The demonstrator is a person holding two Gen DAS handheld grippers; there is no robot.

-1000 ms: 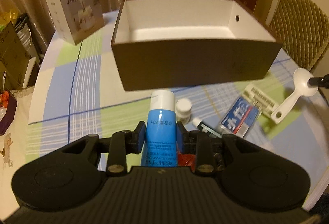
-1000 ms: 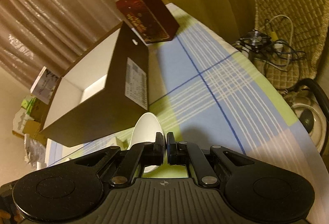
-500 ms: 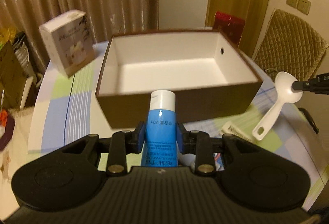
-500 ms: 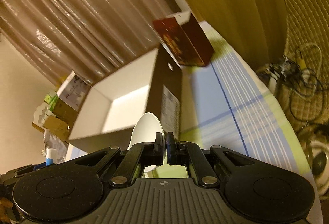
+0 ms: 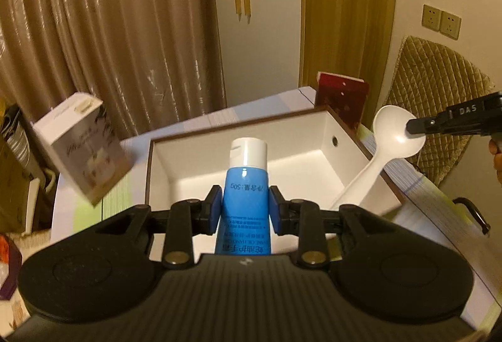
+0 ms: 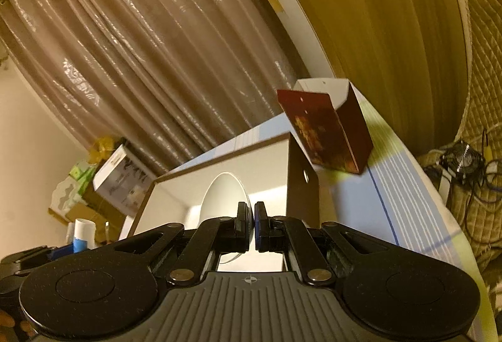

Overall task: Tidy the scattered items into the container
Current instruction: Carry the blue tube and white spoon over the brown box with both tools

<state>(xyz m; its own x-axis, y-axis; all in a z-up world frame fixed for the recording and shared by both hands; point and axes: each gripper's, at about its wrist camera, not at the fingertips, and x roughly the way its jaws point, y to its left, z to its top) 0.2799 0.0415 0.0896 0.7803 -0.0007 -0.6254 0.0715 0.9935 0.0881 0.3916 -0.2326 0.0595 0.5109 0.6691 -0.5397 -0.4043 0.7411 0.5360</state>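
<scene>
My left gripper (image 5: 246, 205) is shut on a blue tube with a white cap (image 5: 246, 182), held in the air over the near edge of the brown box with a white inside (image 5: 298, 163). My right gripper (image 6: 252, 224) is shut on the bowl rim of a white plastic spoon (image 6: 222, 200), which hangs above the same box (image 6: 219, 175). In the left wrist view the spoon (image 5: 392, 138) dangles handle-down over the box's right wall, pinched by the right gripper (image 5: 414, 127). In the right wrist view the blue tube (image 6: 81, 235) shows at far left. The box looks empty inside.
A white printed carton (image 5: 83, 150) stands left of the box, a dark red box (image 5: 342, 97) behind its far right corner. A quilted chair (image 5: 439, 109) stands right of the checked tablecloth (image 6: 392, 191). Curtains hang behind; cables (image 6: 464, 166) lie on the floor.
Both grippers rose and moved toward the box with their loads. The tube and spoon went from in front of the box to above its opening; the scattered items below dropped out of view.
</scene>
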